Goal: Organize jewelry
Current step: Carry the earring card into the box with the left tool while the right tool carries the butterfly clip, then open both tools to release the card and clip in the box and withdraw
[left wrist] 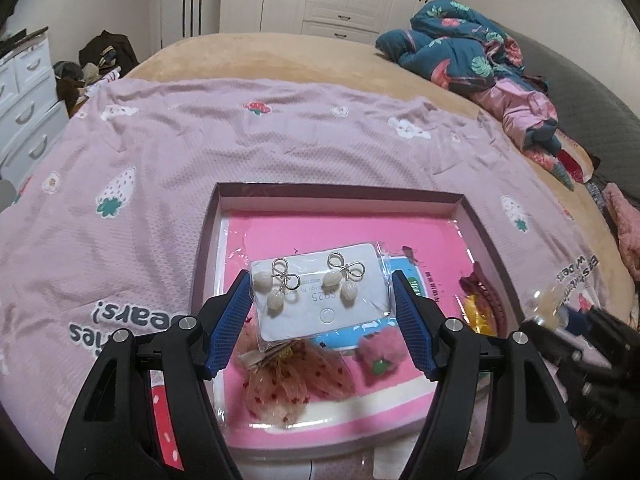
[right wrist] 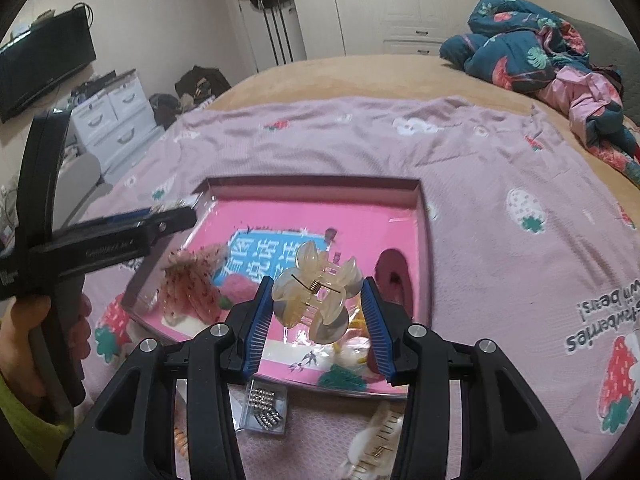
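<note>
My left gripper [left wrist: 322, 300] is shut on a bagged white card of pearl bow earrings [left wrist: 320, 294], held over the shallow pink-lined box [left wrist: 340, 191]. My right gripper [right wrist: 314, 306] is shut on a cream flower-shaped hair claw [right wrist: 314, 300], held above the box's [right wrist: 312, 182] near right part. Inside the box lie a dotted pink mesh bow [left wrist: 290, 384], a pink fuzzy strawberry clip [left wrist: 378, 354], a yellow item [left wrist: 476, 314] and a dark red clip [right wrist: 394, 276]. The left gripper also shows in the right wrist view [right wrist: 176, 216].
The box rests on a pink strawberry blanket [left wrist: 200, 152] on a bed. A packet of rhinestone clips [right wrist: 264, 406] and a cream claw clip [right wrist: 376, 440] lie on the blanket before the box. Crumpled bedding [left wrist: 460, 48] is far right, white drawers [left wrist: 24, 112] far left.
</note>
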`<action>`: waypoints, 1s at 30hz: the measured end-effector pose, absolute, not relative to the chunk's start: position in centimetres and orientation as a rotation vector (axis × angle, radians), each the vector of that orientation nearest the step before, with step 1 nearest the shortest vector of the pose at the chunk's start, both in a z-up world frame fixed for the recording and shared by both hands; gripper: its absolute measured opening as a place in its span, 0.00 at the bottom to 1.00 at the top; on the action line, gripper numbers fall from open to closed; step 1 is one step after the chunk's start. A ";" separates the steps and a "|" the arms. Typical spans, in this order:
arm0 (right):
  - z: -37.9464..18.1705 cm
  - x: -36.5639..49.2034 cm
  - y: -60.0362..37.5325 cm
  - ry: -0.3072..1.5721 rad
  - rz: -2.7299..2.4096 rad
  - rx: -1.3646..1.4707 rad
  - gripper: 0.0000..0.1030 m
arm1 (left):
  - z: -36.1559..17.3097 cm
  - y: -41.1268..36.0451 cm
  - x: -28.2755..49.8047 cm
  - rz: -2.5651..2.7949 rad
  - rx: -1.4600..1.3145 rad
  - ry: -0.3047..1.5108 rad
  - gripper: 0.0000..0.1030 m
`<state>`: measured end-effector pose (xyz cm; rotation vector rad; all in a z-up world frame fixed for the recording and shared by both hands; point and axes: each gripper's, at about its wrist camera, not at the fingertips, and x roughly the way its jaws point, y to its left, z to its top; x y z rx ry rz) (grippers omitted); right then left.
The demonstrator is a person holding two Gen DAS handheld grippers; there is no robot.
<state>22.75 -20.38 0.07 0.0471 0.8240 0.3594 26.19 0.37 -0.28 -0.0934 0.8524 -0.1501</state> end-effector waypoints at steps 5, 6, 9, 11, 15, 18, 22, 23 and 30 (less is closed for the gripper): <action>-1.9 23.3 -18.9 0.870 0.369 0.026 0.42 | -1.5 0.1 27.2 -0.153 -0.085 0.882 0.59; -2.2 23.4 -18.5 0.878 0.371 0.020 0.42 | -1.7 0.0 27.3 -0.152 -0.083 0.890 0.59; -3.0 23.5 -17.8 0.899 0.377 0.011 0.42 | -2.3 0.2 27.6 -0.146 -0.084 0.907 0.60; -3.5 23.7 -17.3 0.911 0.381 0.002 0.42 | -2.6 0.3 27.7 -0.147 -0.087 0.915 0.60; -4.2 24.0 -16.8 0.930 0.377 -0.002 0.42 | -2.8 0.5 27.7 -0.150 -0.075 0.925 0.62; -4.8 24.4 -16.4 0.949 0.369 -0.007 0.42 | -2.7 0.7 27.7 -0.156 -0.077 0.933 0.68; -5.4 24.7 -16.2 0.963 0.357 -0.008 0.42 | -2.3 0.9 27.3 -0.154 -0.051 0.930 0.70; -5.5 24.7 -16.2 0.970 0.353 -0.002 0.42 | -2.3 0.9 27.3 -0.155 -0.050 0.930 0.70; -3.8 23.9 -17.6 0.941 0.326 0.047 0.64 | -0.7 1.3 26.5 -0.148 -0.054 0.905 0.72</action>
